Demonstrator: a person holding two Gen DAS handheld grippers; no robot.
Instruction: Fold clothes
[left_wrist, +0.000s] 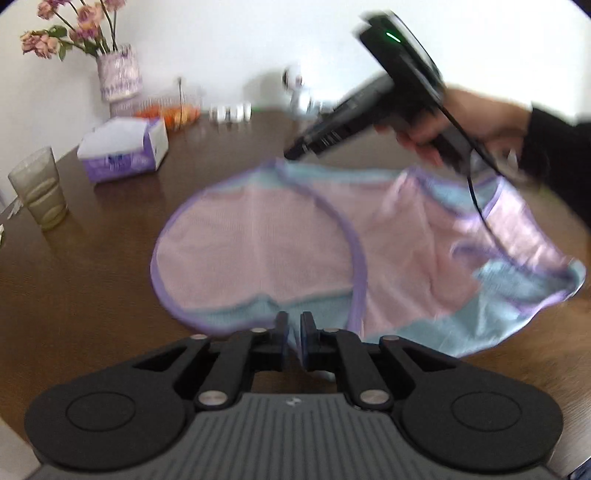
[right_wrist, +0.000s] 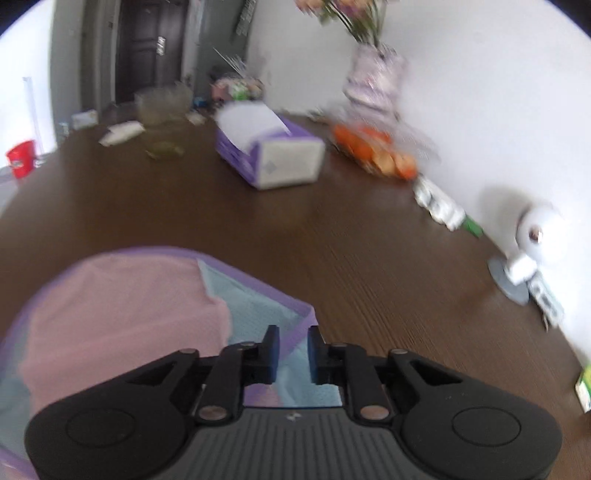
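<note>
Garment (left_wrist: 258, 243) is a pink mesh piece with blue panels and purple trim, lying on the dark wood table (left_wrist: 92, 295), one half already laid over the other.

My left gripper (left_wrist: 294, 332) sits at the near blue hem. Jaws are a narrow gap apart, and I can see cloth behind the gap but no pads pressing on it, so I read it as holding nothing.

Right gripper (right_wrist: 293, 350) is over the far blue corner with the purple edge. Same story: small gap, fabric visible through it, not pinched. In the left view, the hand (left_wrist: 461, 122) carries it above the garment's far edge, with its cable hanging across the cloth.

My guess: both grippers are at opposite edges because a fold has just been laid down there.

Clutter at the back:
- tissue box (left_wrist: 122, 151)
- glass (left_wrist: 38, 188)
- vase of flowers (left_wrist: 118, 72)
- bowl of oranges (right_wrist: 376, 151)
- small white camera (right_wrist: 532, 240)

All well apart from the cloth. The only snag risk is the cable.
</note>
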